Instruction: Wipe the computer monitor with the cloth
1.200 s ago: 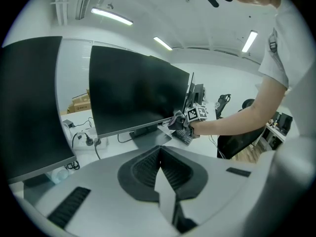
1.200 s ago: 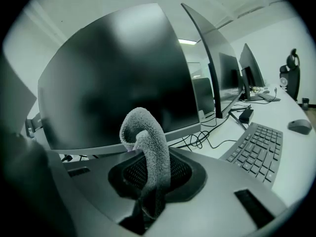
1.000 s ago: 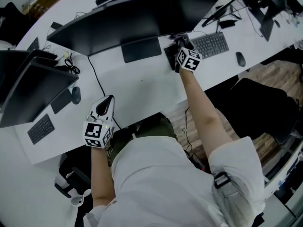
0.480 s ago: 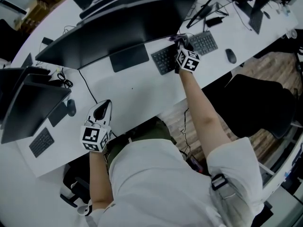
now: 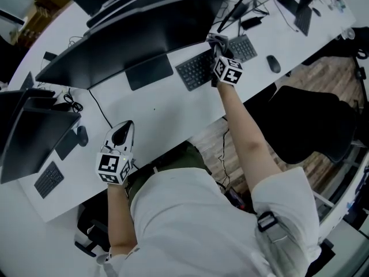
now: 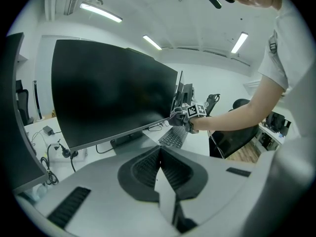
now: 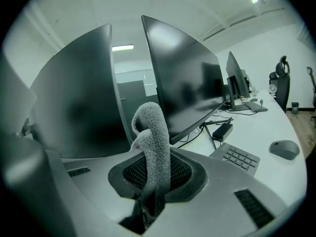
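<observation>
Cloth (image 7: 148,127) stands clamped between the right gripper's (image 7: 155,174) fingers, its tuft at the monitor's (image 6: 108,98) lower right corner, above the keyboard (image 5: 196,69). The screen's long axis runs off leftward from there, so a sweep would likely go that way. Left gripper (image 6: 159,172), fingers pressed together on nothing, sits well apart by the surface's (image 5: 167,117) near edge.

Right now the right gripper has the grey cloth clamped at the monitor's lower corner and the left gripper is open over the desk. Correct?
Not quite: the left gripper is not open. The left gripper view shows its jaws closed together with nothing between them, over the desk. The rest holds: the right gripper has the grey cloth clamped at the monitor's lower corner.
</observation>
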{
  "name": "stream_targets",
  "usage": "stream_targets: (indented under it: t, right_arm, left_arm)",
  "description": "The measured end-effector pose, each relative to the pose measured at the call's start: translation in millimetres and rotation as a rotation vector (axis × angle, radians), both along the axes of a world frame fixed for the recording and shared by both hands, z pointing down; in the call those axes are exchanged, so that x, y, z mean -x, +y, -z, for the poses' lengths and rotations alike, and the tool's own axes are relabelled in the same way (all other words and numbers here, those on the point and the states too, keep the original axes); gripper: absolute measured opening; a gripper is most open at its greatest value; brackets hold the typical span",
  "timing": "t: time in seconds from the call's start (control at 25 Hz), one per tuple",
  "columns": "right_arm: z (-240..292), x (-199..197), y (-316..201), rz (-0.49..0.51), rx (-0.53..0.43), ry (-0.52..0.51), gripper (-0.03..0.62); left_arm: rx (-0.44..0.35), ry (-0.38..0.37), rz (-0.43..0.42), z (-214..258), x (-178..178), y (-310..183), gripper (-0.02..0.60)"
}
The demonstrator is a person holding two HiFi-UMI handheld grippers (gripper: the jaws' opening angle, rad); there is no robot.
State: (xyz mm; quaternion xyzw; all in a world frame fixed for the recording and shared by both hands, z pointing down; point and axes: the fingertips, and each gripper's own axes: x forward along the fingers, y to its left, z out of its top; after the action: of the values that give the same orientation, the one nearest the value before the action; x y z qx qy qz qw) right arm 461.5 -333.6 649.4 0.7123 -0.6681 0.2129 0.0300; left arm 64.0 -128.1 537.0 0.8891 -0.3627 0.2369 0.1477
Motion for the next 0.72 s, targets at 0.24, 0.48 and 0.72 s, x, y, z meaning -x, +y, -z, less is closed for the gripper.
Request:
stream_targets:
  t: [0.24,0.48,0.72]
  right_arm:
    - [13,29,-11,0.090,-0.019,-0.008,0.061]
    - [28,38,-24,0.129,-0.032,-0.008,0.061]
    - [61,38,-23,0.149,-0.077,0.015,0.060]
  left_arm:
    - [-0.008,0.008,0.014,1,6,0,0.000]
    - [-0.020,0.038,0.035,4,12,-3,0.001]
    - [-0.048,0.070,0.032,12,8,-6,0.000]
